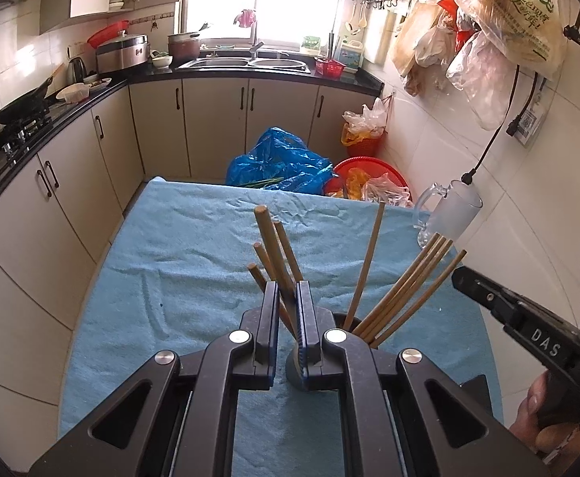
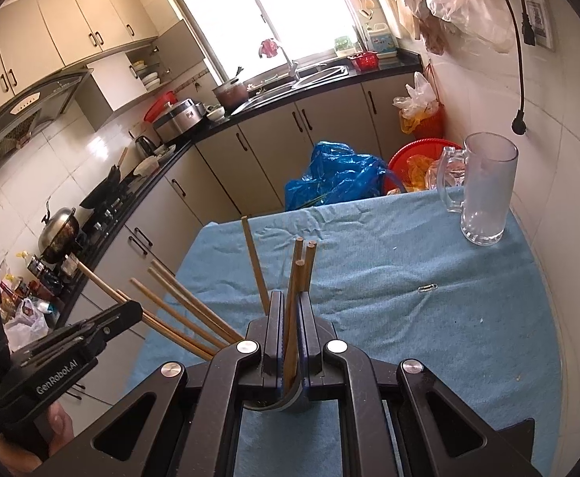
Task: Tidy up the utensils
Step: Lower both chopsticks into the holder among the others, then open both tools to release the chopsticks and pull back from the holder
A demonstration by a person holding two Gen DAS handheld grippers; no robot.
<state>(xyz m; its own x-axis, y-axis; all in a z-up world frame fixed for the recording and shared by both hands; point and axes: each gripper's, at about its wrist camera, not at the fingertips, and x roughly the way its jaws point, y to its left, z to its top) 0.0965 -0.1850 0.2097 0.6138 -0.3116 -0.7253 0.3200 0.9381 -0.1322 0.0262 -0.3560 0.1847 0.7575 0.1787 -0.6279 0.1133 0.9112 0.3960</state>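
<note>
**Both grippers clamped on chopsticks over the holder**

Blue towel [image 2: 429, 318] covered the kitchen table. Left gripper [image 1: 288, 298] was closed on chopsticks [image 1: 274, 246]; right gripper [image 2: 289, 306] was closed on another bunch [image 2: 300, 266], both over the dark holder [image 1: 294, 369].

Risk: loose sticks [image 1: 405, 286] fanned outward; a tug could tip the holder.

Glass mug [image 2: 484, 190] stood at the far right edge, well apart; towel between was open.

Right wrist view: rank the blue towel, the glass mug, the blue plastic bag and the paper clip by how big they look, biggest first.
1. blue towel, covering the table.
2. and 3. blue plastic bag and glass mug: close in apparent size; the bag sits farther back, so no firm order.
4. paper clip, by far the smallest.
</note>
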